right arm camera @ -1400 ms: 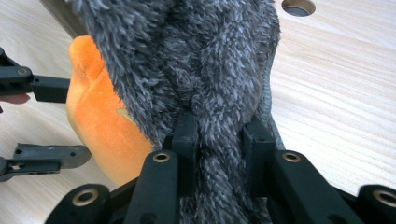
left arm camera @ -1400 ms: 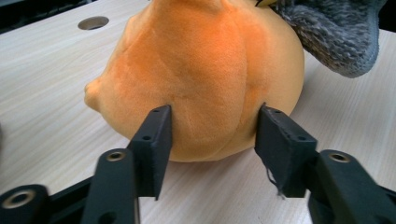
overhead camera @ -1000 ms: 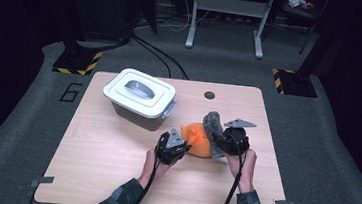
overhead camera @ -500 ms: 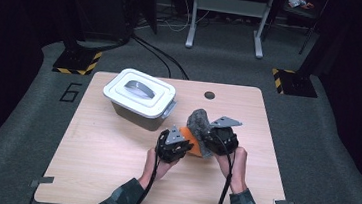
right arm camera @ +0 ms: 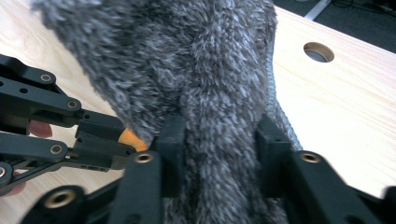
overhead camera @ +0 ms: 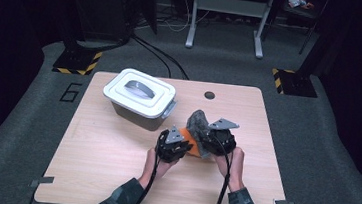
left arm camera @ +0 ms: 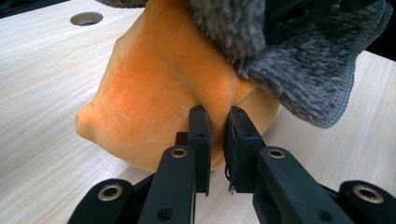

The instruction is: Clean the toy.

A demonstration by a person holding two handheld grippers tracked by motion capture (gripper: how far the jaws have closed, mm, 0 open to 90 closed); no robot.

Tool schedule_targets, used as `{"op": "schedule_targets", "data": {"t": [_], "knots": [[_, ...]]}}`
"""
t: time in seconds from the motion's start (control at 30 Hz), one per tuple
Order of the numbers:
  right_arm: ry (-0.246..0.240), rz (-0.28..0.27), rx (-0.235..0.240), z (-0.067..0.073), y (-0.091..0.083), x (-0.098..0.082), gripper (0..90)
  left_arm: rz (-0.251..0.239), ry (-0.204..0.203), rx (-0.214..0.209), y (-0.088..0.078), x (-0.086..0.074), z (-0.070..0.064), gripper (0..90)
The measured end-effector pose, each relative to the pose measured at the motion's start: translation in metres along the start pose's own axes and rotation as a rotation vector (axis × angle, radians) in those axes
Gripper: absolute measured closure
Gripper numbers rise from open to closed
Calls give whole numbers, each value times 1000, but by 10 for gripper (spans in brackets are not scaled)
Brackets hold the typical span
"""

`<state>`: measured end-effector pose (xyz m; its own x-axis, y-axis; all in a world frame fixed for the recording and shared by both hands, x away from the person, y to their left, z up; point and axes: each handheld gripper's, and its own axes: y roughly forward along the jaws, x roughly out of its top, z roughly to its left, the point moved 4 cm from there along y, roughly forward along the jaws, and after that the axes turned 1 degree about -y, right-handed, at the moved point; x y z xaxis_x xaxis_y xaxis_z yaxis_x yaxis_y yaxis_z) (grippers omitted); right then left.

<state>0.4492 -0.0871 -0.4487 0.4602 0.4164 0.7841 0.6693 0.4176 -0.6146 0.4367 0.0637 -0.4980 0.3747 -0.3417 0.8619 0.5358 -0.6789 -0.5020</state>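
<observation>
An orange plush piece (left arm camera: 159,88) rests on the wooden table, and my left gripper (left arm camera: 217,121) is shut on a fold of it. A grey fuzzy cloth (right arm camera: 187,60) drapes over the top of the orange piece (overhead camera: 191,142). My right gripper (right arm camera: 219,135) grips a thick bunch of that cloth; its jaws have just been opening a little, and the cloth still fills the gap between the pads. In the high view the left gripper (overhead camera: 184,143) and right gripper (overhead camera: 202,134) sit close together near the table's middle, with the grey cloth (overhead camera: 197,121) rising between them.
A white lidded box (overhead camera: 139,98) with a grey handle stands at the back left of the table (overhead camera: 111,175). A round cable hole (overhead camera: 210,95) lies near the far edge. Stand legs and cables are on the floor beyond.
My right gripper has shifted left with the grey cloth, closer to the left gripper. The cloth now lies further over the orange piece. The left gripper has stayed put.
</observation>
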Motion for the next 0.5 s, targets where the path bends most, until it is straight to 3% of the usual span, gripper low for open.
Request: {"op": "schedule_targets", "data": {"t": [0.3,0.5], "knots": [[40,-18,-18,-12,-9,-10,687,-4,-15,1,1,1,-2,817],[96,10,-44,-33,-10,-29,688,-2,-26,-5,1,0,0,817]]}}
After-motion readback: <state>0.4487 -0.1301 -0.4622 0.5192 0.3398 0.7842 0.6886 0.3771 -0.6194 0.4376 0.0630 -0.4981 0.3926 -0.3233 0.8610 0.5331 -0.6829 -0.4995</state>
